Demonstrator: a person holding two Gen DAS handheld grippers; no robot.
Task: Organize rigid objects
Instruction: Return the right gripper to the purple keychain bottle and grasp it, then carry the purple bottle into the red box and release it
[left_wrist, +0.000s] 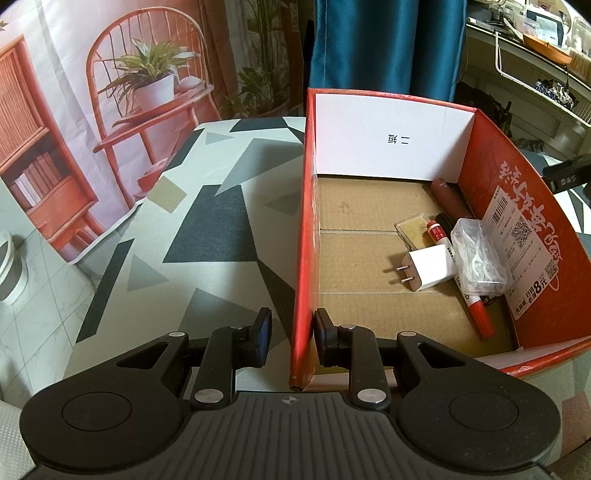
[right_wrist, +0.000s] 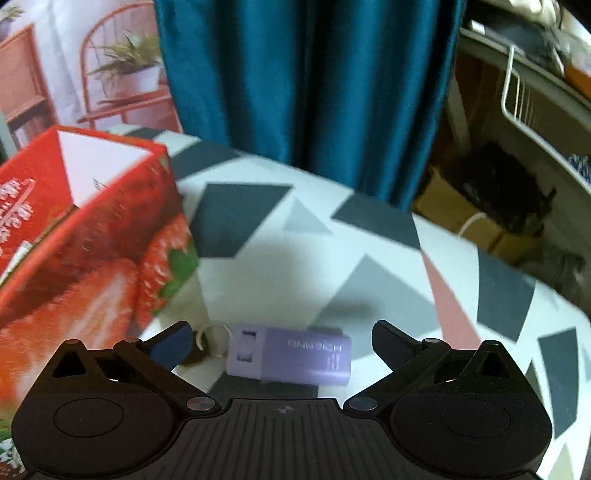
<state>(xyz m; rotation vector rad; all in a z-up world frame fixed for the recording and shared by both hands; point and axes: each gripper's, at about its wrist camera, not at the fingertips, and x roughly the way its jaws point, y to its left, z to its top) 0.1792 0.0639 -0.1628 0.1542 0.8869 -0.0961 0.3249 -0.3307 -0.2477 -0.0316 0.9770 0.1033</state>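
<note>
**Purple block waits between wide jaws, red box pinned at its wall**

Purple plastic, a small rectangular block (right_wrist: 290, 360) with printed lettering, lies on the patterned tablecloth (right_wrist: 369, 236) between the fingers of the right gripper (right_wrist: 282, 341), whose jaws stand wide apart and touch nothing. The block lies lengthwise across the gap, so a closing pinch would catch its short ends; judged from here, it could pivot or skid on the cloth. A small ring (right_wrist: 214, 338) at its left end sits just beside the left finger and could snag or be pinched instead.

The left gripper (left_wrist: 291, 334) is clamped on the near wall of the red cardboard box (left_wrist: 491, 192), steadying it. If that grip slips, the box may shift during a drop.

Inside, a white plug adapter (left_wrist: 428, 267), red markers (left_wrist: 480, 317) and a clear plastic case (left_wrist: 478, 262) crowd the right side; the left floor is bare.
</note>
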